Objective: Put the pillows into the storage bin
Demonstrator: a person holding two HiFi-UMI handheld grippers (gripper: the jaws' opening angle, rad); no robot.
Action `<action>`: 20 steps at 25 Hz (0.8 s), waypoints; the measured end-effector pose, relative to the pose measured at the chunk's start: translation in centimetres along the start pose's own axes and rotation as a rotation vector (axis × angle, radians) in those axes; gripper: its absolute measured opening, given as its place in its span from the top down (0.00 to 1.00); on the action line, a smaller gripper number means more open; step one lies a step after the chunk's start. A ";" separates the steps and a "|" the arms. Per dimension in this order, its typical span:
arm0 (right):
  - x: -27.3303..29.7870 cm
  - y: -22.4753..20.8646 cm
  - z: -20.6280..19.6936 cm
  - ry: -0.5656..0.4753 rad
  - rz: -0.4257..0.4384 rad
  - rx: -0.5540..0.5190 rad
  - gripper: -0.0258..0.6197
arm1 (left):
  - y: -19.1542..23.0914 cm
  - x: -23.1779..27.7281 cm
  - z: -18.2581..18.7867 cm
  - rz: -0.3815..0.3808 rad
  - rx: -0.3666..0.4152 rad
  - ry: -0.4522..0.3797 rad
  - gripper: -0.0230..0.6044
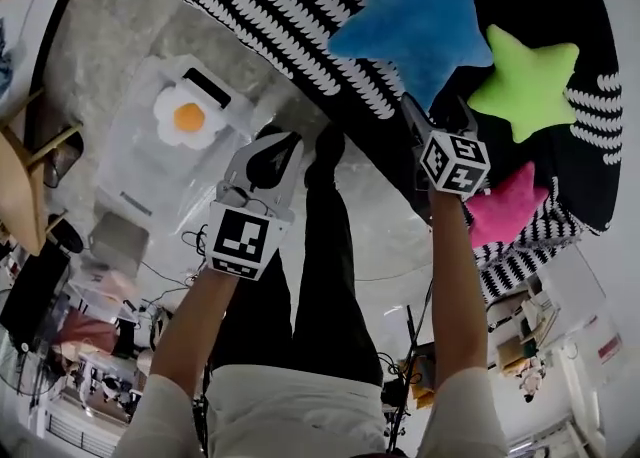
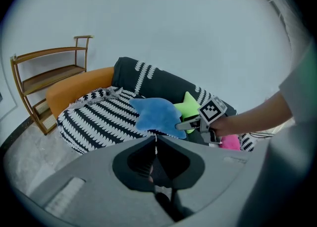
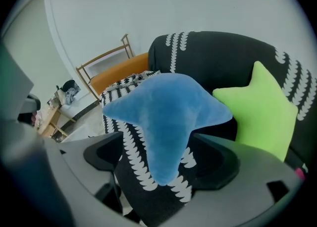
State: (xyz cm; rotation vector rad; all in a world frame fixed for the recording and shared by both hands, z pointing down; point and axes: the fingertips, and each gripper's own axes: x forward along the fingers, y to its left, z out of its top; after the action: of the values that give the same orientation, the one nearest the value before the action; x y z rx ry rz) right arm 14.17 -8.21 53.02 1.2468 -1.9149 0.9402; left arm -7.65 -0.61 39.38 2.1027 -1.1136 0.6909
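The blue star pillow [image 3: 168, 117] lies on the striped seat of the sofa [image 1: 300, 6], near the middle of its front edge, with one of its points hanging toward the person. This point makes an easy place to take it, and the right gripper [image 3: 161, 159] is set there. Its jaws stand wide apart, one on each side of the point, and I judge that the pads do not press on the plush yet. The pillow is soft and thick, so a wide opening is needed before closing, and a grip only on the thin tip could slip out. The green star pillow [image 3: 262, 107] leans on the dark backrest just beside the blue one, and the pink star pillow [image 1: 505, 208] sits toward the right end of the sofa near the front edge. The left gripper [image 2: 156, 144] hangs lower in front of the sofa, its jaws together with nothing between them, probably because it has no work at this step. The storage bin [image 1: 140, 161] stands on the floor on the person's left side, off the sofa's front edge. A fried-egg pillow [image 1: 185, 116] seems to lie in it, so three star pillows remain to be moved.
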 end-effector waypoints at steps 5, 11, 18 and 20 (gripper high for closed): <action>3.8 -1.3 -0.9 0.038 -0.004 0.033 0.27 | 1.0 1.6 -1.7 0.041 -0.049 -0.001 0.93; 5.9 -1.6 -1.2 0.071 0.007 0.077 0.23 | 0.7 1.9 -2.5 0.076 -0.094 0.001 0.93; 7.3 -1.6 0.0 0.115 0.006 0.104 0.22 | -0.2 1.0 -2.5 0.116 -0.128 -0.001 0.93; 6.7 -1.6 0.4 0.122 -0.001 0.082 0.22 | -0.9 0.4 -2.3 0.123 -0.130 -0.006 0.93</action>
State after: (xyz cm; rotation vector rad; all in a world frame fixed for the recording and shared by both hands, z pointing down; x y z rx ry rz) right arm 13.38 -12.06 58.64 1.2077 -1.7967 1.0786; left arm -7.02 1.31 40.88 1.9410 -1.2656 0.6519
